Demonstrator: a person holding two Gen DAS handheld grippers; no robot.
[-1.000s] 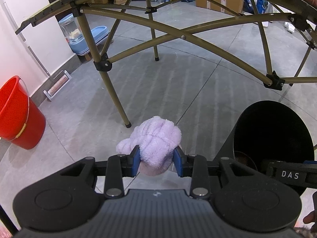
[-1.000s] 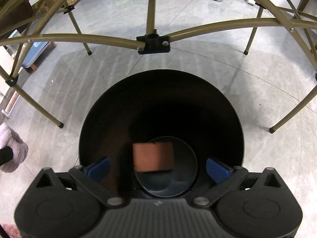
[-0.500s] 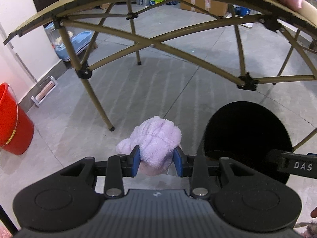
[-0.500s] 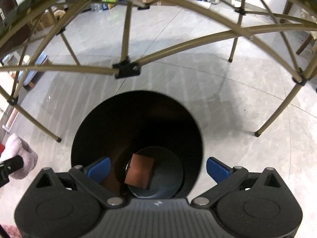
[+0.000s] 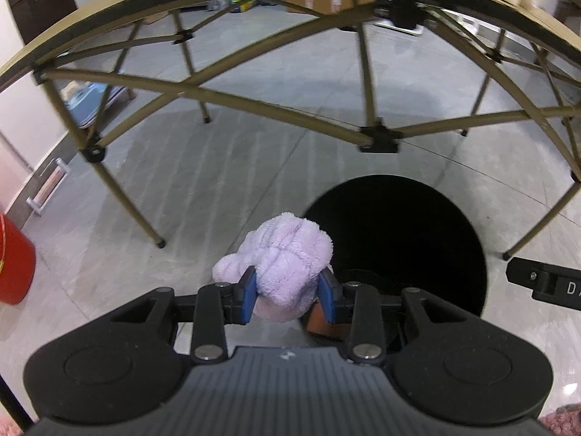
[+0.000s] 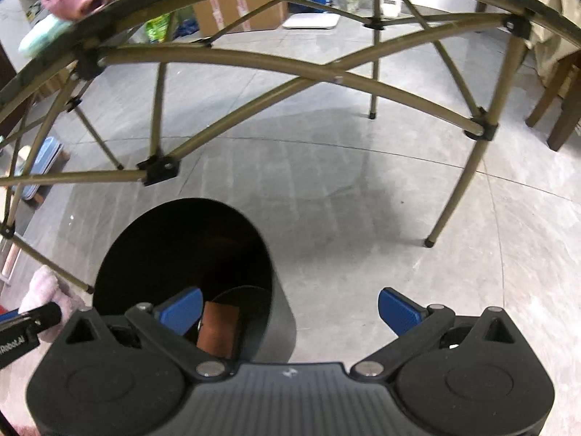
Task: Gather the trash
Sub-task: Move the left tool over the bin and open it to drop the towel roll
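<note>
**Now: fluffy lilac cloth gripped beside the black bin**

Centrally in the left wrist view, a fluffy lilac plush cloth (image 5: 287,258) is seen bunched up and clamped between the blue pads (image 5: 249,292) of the left gripper (image 5: 288,292), above the grey tiled floor (image 5: 189,189). Just to its right, the round black trash bin (image 5: 399,232) is shown from above, its dark mouth open. A brown rectangular piece (image 6: 218,330) is visible lying at the bottom of the bin.

The right gripper (image 6: 290,307) is seen from its own camera with its blue pads spread wide and nothing between them; its left pad is placed over the bin's rim, its right pad over bare floor. The cloth is also glimpsed at the far left edge of that view.

Behind the bin, a folding table with an olive-tan crossed tube frame (image 5: 254,98) is shown standing on the floor. A red plastic bucket (image 5: 14,265) is seen at the left edge of the left wrist view.
</note>
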